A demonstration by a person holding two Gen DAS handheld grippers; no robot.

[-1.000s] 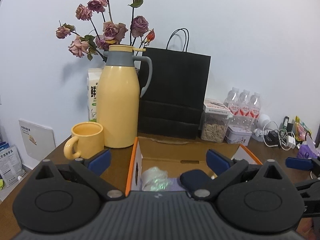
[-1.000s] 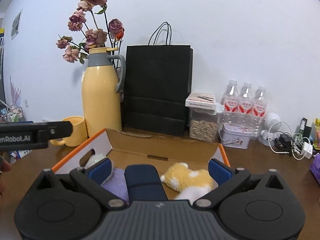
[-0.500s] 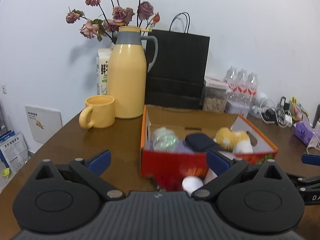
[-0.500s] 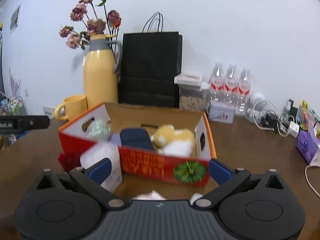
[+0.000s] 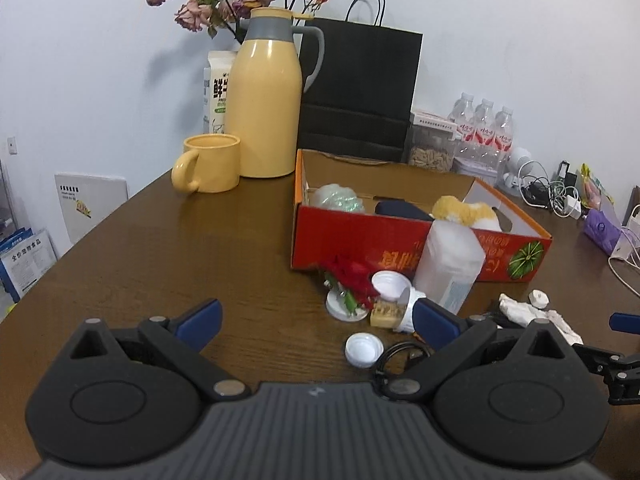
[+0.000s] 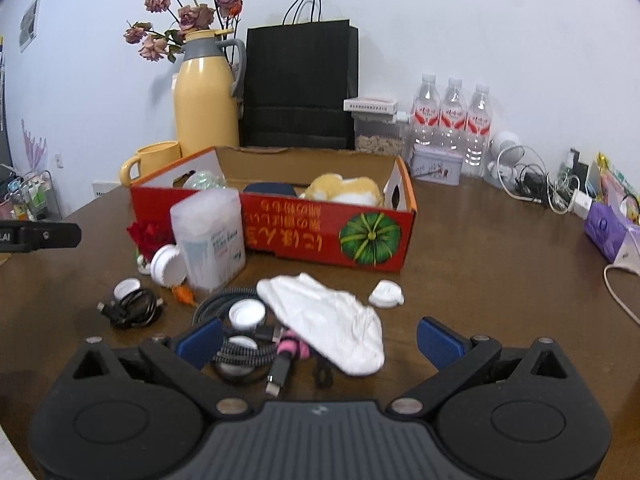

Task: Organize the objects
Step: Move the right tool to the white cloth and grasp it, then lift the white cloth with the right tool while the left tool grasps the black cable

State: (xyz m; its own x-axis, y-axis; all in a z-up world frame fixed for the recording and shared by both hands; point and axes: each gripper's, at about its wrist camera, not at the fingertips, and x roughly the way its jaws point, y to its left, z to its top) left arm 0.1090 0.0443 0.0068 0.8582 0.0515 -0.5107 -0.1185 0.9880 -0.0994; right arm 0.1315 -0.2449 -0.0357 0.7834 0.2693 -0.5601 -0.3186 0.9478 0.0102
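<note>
A: Left wrist view first. What is the claw doing?

B: The left gripper (image 5: 316, 318) is spread wide with nothing between its blue pads, low over the brown table (image 5: 160, 248). Ahead sits the red cardboard box (image 5: 404, 252), holding a greenish mesh ball (image 5: 338, 198), a dark blue pouch (image 5: 402, 210) and a yellow plush toy (image 5: 466, 210). Against the box's front wall stand a clear cotton swab tub (image 5: 450, 266), a red flower (image 5: 352, 276) and a white cap (image 5: 364, 350).

A: And behind the box?

B: A yellow thermos (image 5: 268, 96), a yellow mug (image 5: 210, 164) and a black paper bag (image 5: 358, 88).

A: Now the right wrist view.

B: The right gripper (image 6: 318, 340) is also wide apart and empty. Between its fingers lie a white sock (image 6: 328, 320) and a braided cable (image 6: 232, 336) coiled around white lids. A black cable coil (image 6: 132, 308) lies left of them, near the tub, with the box beyond.
</note>
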